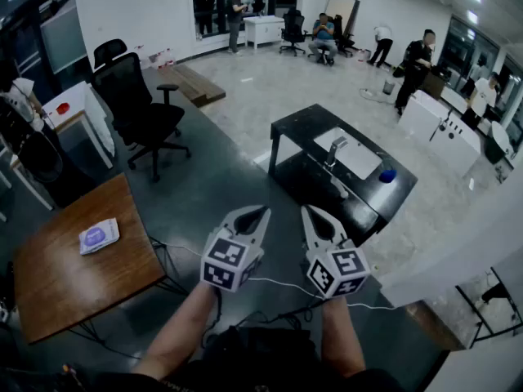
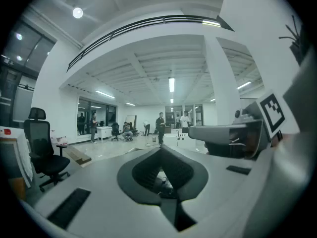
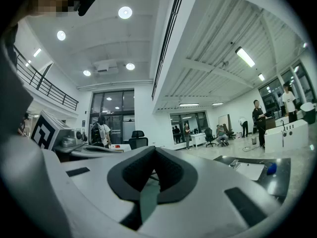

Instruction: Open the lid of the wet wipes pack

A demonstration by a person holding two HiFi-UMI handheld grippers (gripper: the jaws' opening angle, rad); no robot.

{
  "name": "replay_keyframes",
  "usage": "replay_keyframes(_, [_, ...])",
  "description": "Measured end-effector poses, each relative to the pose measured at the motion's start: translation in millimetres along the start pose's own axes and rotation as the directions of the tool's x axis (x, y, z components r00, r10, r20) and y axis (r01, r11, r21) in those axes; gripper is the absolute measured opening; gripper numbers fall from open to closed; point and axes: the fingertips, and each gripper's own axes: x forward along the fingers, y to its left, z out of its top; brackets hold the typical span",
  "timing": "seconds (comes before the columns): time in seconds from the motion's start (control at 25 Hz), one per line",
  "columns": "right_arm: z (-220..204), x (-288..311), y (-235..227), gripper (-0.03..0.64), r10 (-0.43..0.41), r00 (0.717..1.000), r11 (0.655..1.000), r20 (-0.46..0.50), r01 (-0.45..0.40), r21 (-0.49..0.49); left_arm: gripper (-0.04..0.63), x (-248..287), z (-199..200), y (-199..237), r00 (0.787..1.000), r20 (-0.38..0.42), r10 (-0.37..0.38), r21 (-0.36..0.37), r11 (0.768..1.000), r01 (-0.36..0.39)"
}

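The wet wipes pack [image 1: 99,236], white with a purple lid patch, lies flat on the brown wooden table [image 1: 73,276] at the lower left of the head view. Both grippers are held in the air in front of me, well to the right of that table. My left gripper [image 1: 260,212] is shut with nothing in it; its joined tips [image 2: 161,149] show in the left gripper view. My right gripper [image 1: 307,211] is also shut and empty, with its tips [image 3: 155,150] meeting in the right gripper view. Neither gripper view shows the pack.
A black office chair [image 1: 139,109] stands beyond the brown table. A black table [image 1: 343,170] with a white sheet and a blue object lies ahead of the grippers. Cables trail on the dark floor below my arms. Several people stand or sit at the far end of the hall.
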Motion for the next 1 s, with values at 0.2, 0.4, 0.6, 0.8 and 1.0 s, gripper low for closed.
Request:
replay_keyframes(0.2, [3, -5, 1, 0.011, -0.016, 1.000, 1.000, 0.026, 0.016, 0.006, 0.006, -6, 1, -2, 1.000, -0.003, 0.005, -0.006, 1.000, -0.005])
replay_keyframes(0.4, [3, -5, 7, 0.011, -0.010, 0.999, 1.000, 0.030, 0.010, 0.005, 0.006, -13, 1, -1, 1.000, 0.000, 0.014, -0.002, 1.000, -0.014])
replay_keyframes(0.6, [2, -3, 15, 0.011, 0.006, 1.000, 1.000, 0.025, -0.005, -0.007, 0.006, -21, 0, 3, 0.999, 0.005, 0.032, -0.006, 0.999, -0.032])
replay_keyframes(0.8, [-3, 4, 28, 0.011, 0.039, 0.999, 0.999, 0.007, -0.039, -0.015, 0.006, -34, -5, 15, 0.998, 0.002, 0.066, -0.013, 0.998, -0.066])
replay_keyframes(1.0, [-15, 23, 55, 0.011, 0.121, 0.992, 0.993, -0.021, -0.121, -0.014, 0.006, -60, -17, 40, 0.988, -0.018, 0.156, -0.024, 0.987, -0.156])
